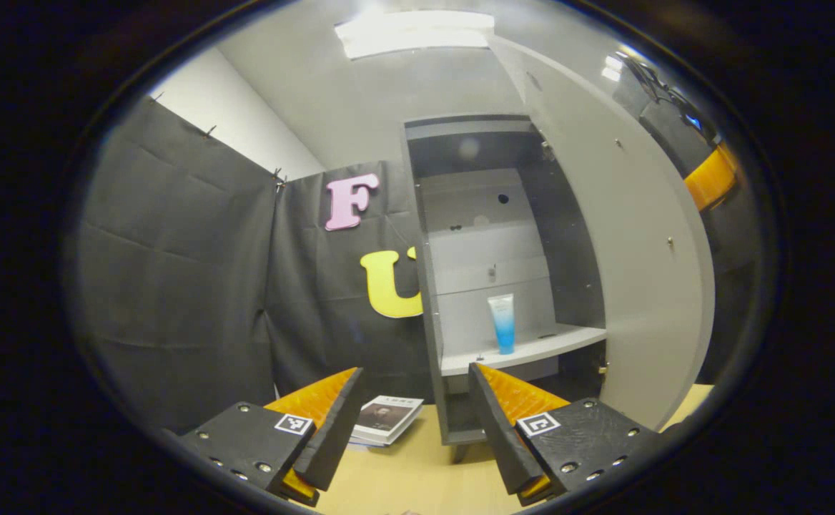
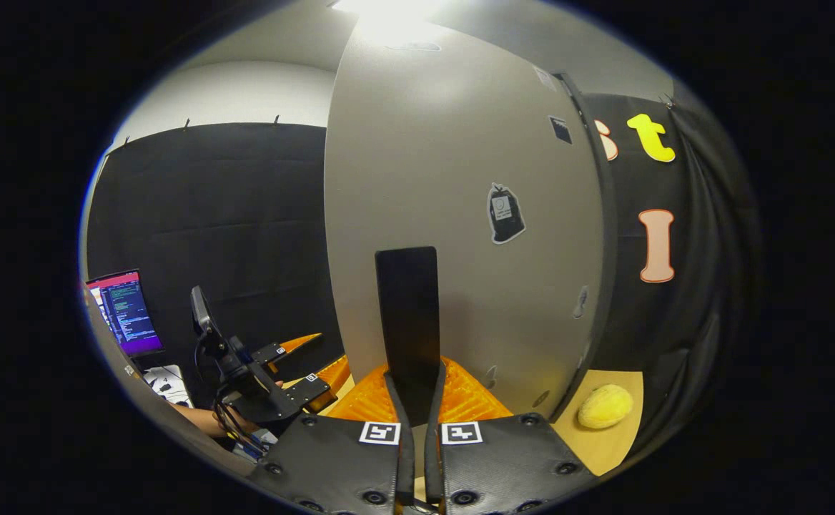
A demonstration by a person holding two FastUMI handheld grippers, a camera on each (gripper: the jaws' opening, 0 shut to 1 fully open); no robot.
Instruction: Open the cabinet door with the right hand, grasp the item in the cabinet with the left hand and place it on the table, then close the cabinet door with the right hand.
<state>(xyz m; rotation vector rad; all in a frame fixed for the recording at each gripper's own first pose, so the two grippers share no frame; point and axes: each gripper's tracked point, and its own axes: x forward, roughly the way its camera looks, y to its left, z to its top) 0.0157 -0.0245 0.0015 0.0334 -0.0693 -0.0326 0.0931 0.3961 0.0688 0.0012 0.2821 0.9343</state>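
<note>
Both grippers differ: left gripper [image 1: 414, 429] gapes empty; right gripper [image 2: 414, 415] pinches door handle [image 2: 407, 315], tips hidden

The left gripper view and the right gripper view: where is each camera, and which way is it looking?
Left gripper view: rides the open left gripper, facing the open cabinet and the tube on its shelf.
Right gripper view: rides the right gripper, shut on the door handle, facing the door's outer side; a forearm shows low left.
Shared: the cabinet door, the left gripper, the table.
</note>
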